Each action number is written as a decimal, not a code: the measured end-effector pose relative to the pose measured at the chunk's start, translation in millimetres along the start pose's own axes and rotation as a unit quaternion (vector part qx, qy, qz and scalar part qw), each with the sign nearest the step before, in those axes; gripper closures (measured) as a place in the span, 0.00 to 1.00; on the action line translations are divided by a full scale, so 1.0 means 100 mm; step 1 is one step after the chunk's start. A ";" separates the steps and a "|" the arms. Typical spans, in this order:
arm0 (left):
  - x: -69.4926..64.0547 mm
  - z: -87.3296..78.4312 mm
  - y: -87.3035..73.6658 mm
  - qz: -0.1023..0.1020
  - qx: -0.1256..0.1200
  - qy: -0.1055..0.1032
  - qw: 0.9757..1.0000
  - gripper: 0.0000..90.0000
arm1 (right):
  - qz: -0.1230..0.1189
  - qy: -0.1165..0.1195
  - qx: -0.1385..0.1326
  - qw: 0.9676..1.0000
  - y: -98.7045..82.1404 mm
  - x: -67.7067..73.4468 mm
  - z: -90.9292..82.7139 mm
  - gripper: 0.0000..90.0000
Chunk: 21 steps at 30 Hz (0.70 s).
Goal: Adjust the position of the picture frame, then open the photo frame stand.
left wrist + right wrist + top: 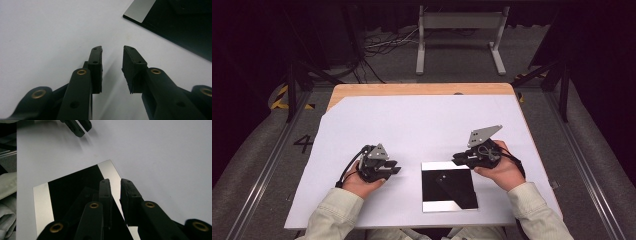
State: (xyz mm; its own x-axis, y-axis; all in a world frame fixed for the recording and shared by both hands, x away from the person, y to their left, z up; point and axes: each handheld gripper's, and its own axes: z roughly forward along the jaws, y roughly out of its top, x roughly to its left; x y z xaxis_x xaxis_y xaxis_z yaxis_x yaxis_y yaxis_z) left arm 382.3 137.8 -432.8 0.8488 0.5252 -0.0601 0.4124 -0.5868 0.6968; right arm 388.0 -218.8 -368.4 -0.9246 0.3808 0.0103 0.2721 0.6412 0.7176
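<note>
A square mirror-like plate [448, 185], dark in the middle with bright strips along two edges, lies flat on the white sheet [422, 125] near the front. My left gripper [394, 167] rests on the sheet to the plate's left, pointing toward it. In the left gripper view its jaws [113, 50] stand apart with bare sheet between them, and the plate's corner [175, 27] lies ahead at the right. My right gripper [457, 159] hovers at the plate's far right corner. Its jaws [115, 181] are slightly apart over the plate [72, 185], holding nothing. The left gripper [78, 127] shows beyond.
The white sheet covers a wooden table whose bare far edge [422, 89] shows at the back. A grey metal stand [459, 20] and cables sit on the floor behind the table. Pale sleeves [337, 210] come in from the bottom.
</note>
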 end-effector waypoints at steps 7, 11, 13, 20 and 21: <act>0.02 0.00 0.00 -0.004 -0.003 0.003 1.000 0.77 | 0.012 -0.016 -0.013 1.000 -0.13 0.04 -0.21 0.86; 0.03 -0.01 0.00 -0.003 -0.004 0.005 1.000 0.76 | 0.017 -0.022 -0.012 1.000 -0.20 0.06 -0.30 0.85; 0.04 -0.01 0.00 -0.004 -0.005 0.006 1.000 0.76 | 0.018 -0.025 -0.013 0.999 -0.22 0.07 -0.33 0.85; 0.05 -0.01 -0.01 -0.007 -0.009 0.004 1.000 0.75 | 0.018 -0.028 -0.013 0.999 -0.27 0.09 -0.42 0.83; 0.05 -0.01 -0.01 -0.009 -0.011 0.005 1.000 0.75 | 0.016 -0.028 -0.012 0.999 -0.28 0.10 -0.42 0.83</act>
State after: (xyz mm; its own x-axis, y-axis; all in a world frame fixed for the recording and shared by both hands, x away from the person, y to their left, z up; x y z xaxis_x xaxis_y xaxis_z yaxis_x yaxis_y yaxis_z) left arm 386.0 141.8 -432.9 0.8381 0.5416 -0.0657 0.4198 -0.5632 0.7117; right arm 359.9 -260.7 -358.6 -0.8989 0.4382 -0.0043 0.2946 0.6115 0.7344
